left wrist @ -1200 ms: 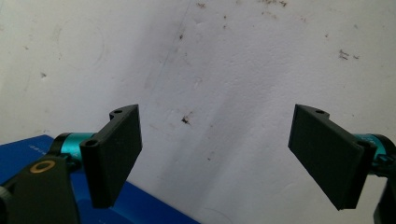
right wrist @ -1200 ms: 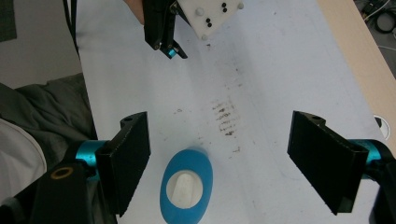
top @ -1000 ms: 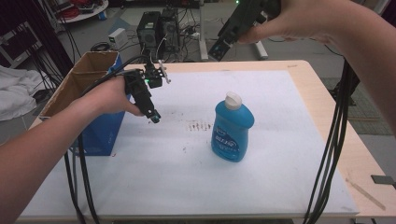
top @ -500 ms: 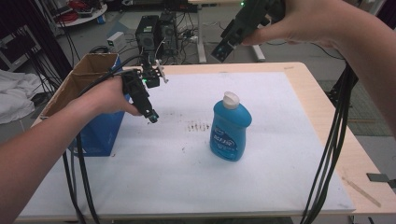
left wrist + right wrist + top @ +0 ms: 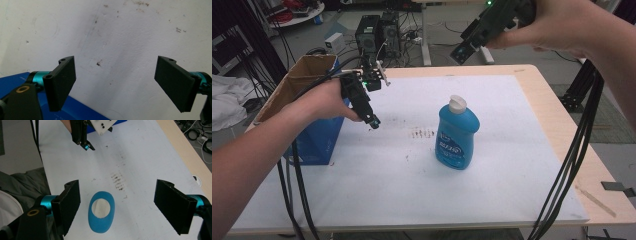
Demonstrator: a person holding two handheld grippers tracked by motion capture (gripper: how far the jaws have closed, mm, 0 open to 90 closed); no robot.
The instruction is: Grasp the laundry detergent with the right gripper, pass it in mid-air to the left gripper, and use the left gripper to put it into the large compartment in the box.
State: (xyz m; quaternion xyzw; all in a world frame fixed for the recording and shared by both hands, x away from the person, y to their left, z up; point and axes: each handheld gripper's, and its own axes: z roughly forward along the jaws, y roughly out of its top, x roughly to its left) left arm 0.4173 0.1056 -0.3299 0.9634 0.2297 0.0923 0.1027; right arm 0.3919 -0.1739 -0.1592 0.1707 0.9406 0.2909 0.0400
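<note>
One blue bottle with a white flip cap stands upright near the middle of our white table mat, and it is what we are after; nothing touches it. In the right gripper view we look almost straight down on its cap and blue shoulders, which sit low between our two black jaws but closer to the jaw at nine o'clock than to the one at three o'clock. Our right gripper hangs high above the far edge of the table, at about twelve o'clock from the bottle in the high view, its jaws spread wide with nothing between the pads. We judge this to be the approach step: we are lining up over the bottle before a descent. The next move calls for shifting the bottle to the centre of the gap, coming down with the jaws wide, and closing on the body below the shoulder, since the cap looks too narrow and smooth for a sure hold. Our left gripper hovers at nine o'clock from the bottle, well apart from it, jaws also spread and empty over the stained mat, just beside the blue box with its open cardboard flap at the table's left edge.
</note>
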